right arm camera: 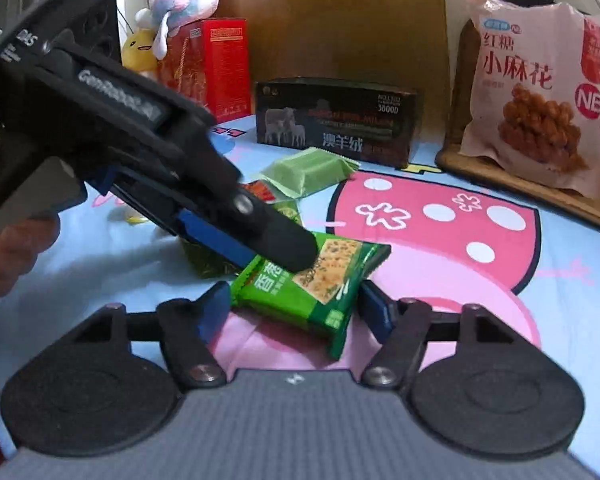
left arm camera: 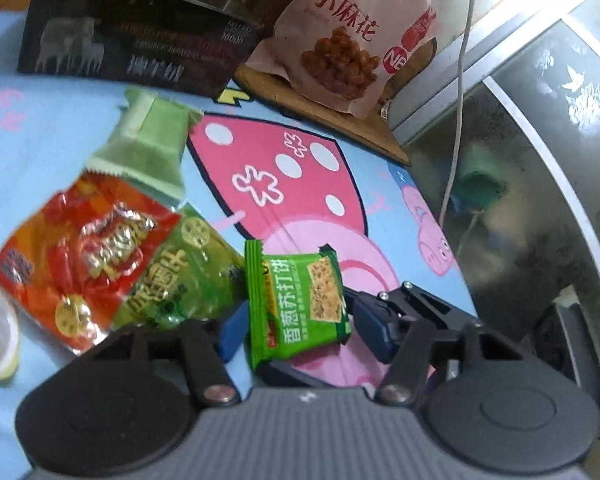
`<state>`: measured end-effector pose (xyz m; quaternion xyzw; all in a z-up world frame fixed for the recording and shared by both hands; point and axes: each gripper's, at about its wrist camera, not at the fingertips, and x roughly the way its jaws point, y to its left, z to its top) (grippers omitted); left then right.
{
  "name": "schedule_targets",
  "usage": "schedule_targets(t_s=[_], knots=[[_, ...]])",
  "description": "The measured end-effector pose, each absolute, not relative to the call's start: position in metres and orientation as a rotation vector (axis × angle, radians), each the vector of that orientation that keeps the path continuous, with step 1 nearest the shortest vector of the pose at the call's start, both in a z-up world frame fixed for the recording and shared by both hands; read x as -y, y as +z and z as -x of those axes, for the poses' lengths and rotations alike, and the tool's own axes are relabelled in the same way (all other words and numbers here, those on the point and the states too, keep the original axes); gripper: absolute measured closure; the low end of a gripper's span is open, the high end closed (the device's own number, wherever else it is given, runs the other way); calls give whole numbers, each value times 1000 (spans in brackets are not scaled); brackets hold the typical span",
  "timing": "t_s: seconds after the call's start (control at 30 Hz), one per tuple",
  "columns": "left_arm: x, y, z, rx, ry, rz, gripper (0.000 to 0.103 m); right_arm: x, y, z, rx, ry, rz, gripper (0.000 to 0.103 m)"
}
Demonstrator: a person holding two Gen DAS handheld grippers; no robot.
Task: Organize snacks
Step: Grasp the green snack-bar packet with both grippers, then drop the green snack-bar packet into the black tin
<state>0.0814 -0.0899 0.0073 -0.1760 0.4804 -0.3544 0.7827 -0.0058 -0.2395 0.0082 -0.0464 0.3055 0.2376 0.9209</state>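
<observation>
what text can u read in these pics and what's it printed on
"红糖 小麻花", "NB": pink snack bag
"澳羊绒", "3800D": dark box; its small lines are blurred
"香葱苏打饼": green cracker packet, between the left gripper fingers
"GenRobot.AI", partly blurred: left gripper body in the right wrist view
Red box, red packet, green packet: print too blurred to read

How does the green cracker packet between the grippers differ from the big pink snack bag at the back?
The green cracker packet is small and flat between both grippers; the pink snack bag is much larger and stands upright, untouched. The packet pictures a square cracker, the bag brown twists. Both look sealed.
</observation>
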Motion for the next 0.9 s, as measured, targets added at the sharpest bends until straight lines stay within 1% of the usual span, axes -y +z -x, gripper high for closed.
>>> schedule_targets(t_s=[0.03, 0.13, 0.33, 0.43, 0.53, 0.63, 0.73, 0.8, 0.83, 0.87, 0.9], knots=[[88, 8, -83, -1040, -764, 386, 53, 240, 8, 6, -622, 475, 94, 40], [81, 17, -87, -1024, -772, 417, 54, 248, 11, 3, -613, 468, 32, 41], [64, 65, -107, -871, -758, 398, 54, 244, 43, -23, -488, 480, -4, 41], [52, 85, -129, -818, -709, 379, 54, 233, 60, -54, -437, 503, 12, 41], [42, 96, -164, -805, -650, 383, 54, 219, 71, -97, -408, 526, 30, 41], [35, 95, -204, -838, -609, 414, 54, 208, 76, -136, -382, 534, 51, 41], [35, 88, -233, -849, -559, 414, 54, 204, 77, -179, -392, 527, 12, 40], [33, 86, -246, -837, -504, 399, 53, 198, 73, -202, -394, 522, 19, 39], [33, 83, -254, -843, -476, 397, 52, 196, 69, -213, -401, 514, 23, 35], [32, 80, -259, -847, -461, 407, 52, 194, 66, -220, -410, 503, 23, 28], [29, 77, -263, -852, -456, 424, 52, 193, 63, -226, -421, 483, 25, 24]])
